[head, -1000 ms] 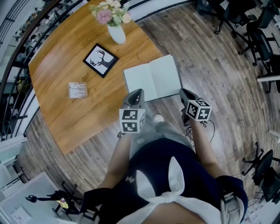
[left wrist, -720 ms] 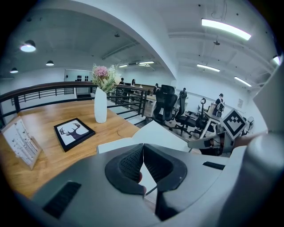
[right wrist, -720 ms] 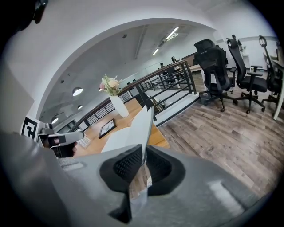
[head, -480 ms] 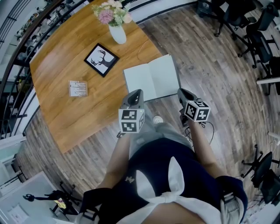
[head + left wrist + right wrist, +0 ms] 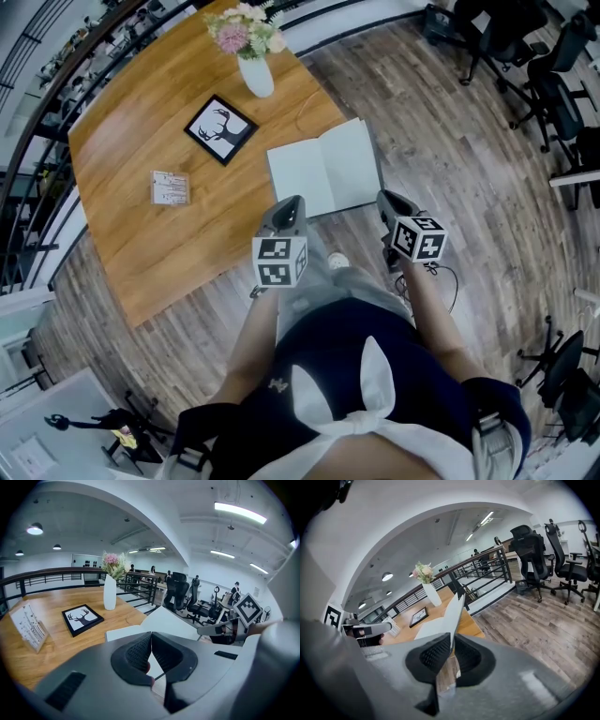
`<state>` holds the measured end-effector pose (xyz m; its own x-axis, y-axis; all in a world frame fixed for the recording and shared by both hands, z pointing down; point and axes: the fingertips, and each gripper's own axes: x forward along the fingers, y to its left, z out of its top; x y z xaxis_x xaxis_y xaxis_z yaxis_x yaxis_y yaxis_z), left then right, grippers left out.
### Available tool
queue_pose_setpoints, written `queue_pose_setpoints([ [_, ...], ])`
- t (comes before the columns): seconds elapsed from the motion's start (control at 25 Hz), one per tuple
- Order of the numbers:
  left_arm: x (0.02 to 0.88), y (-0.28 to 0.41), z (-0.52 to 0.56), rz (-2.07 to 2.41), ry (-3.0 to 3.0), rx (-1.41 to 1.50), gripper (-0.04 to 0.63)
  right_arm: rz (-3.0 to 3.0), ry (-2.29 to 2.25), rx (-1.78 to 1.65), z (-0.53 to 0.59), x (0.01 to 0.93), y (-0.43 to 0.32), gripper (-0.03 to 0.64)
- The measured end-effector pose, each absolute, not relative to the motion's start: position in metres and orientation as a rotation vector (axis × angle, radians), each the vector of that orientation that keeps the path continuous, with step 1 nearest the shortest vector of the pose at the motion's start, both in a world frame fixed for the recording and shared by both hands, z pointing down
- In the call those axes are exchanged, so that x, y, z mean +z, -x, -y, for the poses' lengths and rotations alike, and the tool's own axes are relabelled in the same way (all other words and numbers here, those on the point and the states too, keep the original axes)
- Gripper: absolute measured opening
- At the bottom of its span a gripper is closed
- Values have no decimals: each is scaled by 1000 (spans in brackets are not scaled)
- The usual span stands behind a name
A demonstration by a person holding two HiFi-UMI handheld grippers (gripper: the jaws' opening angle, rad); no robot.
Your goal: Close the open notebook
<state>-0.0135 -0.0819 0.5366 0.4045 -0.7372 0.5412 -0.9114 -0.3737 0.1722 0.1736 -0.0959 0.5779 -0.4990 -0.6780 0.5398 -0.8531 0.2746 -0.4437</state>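
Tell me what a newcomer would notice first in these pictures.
The open white notebook lies at the table's near right corner, its right page pinched in the right gripper. The left gripper, shut and empty, hangs just left of that. Farther back stand a vase of flowers and a framed deer picture.

Wooden table point(image 5: 141, 234) is carrying four things, read from the head view. White vase point(image 5: 256, 75) of flowers is standing at 1 o'clock. Framed stag print point(image 5: 219, 129) is lying flat near the centre. Small printed card stand point(image 5: 170, 187) is sitting at 8 o'clock. Open notebook point(image 5: 323, 172) is lying at 3 o'clock, on the table's edge.
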Motion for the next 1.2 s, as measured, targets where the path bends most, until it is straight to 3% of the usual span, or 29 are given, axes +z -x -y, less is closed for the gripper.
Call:
queue_pose_setpoints([
  [1.2,533,20,72,1405,-2223,486,18,2358,-1409,900,90,551,-147,24],
])
